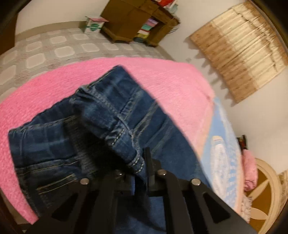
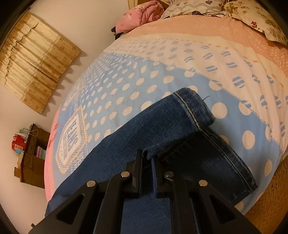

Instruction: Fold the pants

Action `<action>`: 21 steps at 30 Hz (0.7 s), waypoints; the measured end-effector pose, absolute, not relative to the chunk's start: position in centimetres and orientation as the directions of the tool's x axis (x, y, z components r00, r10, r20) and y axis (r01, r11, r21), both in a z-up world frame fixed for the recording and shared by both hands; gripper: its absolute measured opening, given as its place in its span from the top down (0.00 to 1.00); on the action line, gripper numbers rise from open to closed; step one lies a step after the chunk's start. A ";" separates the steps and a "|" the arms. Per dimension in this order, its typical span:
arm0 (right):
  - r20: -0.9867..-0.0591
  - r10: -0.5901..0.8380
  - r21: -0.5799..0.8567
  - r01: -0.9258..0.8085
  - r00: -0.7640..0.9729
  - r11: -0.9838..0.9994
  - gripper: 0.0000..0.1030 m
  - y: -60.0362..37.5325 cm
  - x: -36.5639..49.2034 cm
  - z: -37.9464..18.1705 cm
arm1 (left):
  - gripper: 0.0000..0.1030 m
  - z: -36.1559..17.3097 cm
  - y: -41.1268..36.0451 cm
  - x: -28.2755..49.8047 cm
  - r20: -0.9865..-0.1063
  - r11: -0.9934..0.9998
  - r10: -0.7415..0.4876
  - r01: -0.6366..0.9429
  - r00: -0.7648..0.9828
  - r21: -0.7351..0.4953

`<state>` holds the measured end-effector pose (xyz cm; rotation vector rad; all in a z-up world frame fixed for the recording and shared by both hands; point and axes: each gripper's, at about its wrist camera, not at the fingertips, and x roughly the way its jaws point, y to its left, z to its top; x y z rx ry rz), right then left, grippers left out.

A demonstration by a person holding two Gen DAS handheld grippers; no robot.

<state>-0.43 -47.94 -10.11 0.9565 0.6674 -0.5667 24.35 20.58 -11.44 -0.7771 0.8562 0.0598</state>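
Two grippers each grasp a part of the same jeans (image 1: 111,126), which lie on a bed. In the left wrist view, the left gripper (image 1: 142,165) is at 6 o'clock, and its jaws are clenched on a bunched fold of denim at the waist end. From this pinch, the waistband and the stitched seams spread up toward 11 and 12 o'clock, and a pocket area lies at 8 o'clock. Under this part of the jeans is a pink blanket (image 1: 45,100), which goes around it from 9 to 2 o'clock. This view is a little blurred.

In the right wrist view, the right gripper (image 2: 146,162) also sits at 6 o'clock, with its jaws nearly together on the edge of a trouser leg. One leg hem (image 2: 194,109) is just beyond the fingertips toward 1 o'clock, and the second leg hem (image 2: 241,171) lies lower, at 4 o'clock. The denim continues down to 7 o'clock, behind the gripper. This leg part rests on a blue bedcover with white dots (image 2: 126,86). Pillows (image 2: 198,7) are far off at 12 o'clock.
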 end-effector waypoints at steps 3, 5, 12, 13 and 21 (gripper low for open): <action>-0.695 -0.156 0.563 0.667 0.701 0.487 0.93 -47.8 0.1 -8.1 | 0.94 -8.9 20.5 24.6 -0.645 0.726 -0.286 -0.279 0.709 -0.629; -0.665 -0.164 0.579 0.641 0.729 0.503 0.93 -47.6 0.3 -6.4 | 0.95 -7.1 20.5 24.6 -0.624 0.732 -0.307 -0.241 0.719 -0.638; -0.531 -0.164 0.639 0.520 0.831 0.567 0.93 -46.0 -1.5 1.1 | 0.95 -0.9 22.6 22.0 -0.532 0.703 -0.380 -0.138 0.757 -0.698; -0.511 -0.159 0.649 0.501 0.844 0.572 0.93 -45.7 -2.3 1.9 | 0.95 -0.4 23.2 21.3 -0.523 0.702 -0.387 -0.125 0.760 -0.701; -0.537 -0.134 0.654 0.512 0.833 0.557 0.93 -43.9 -10.7 -3.1 | 0.95 -4.1 27.6 15.4 -0.595 0.751 -0.336 -0.174 0.731 -0.637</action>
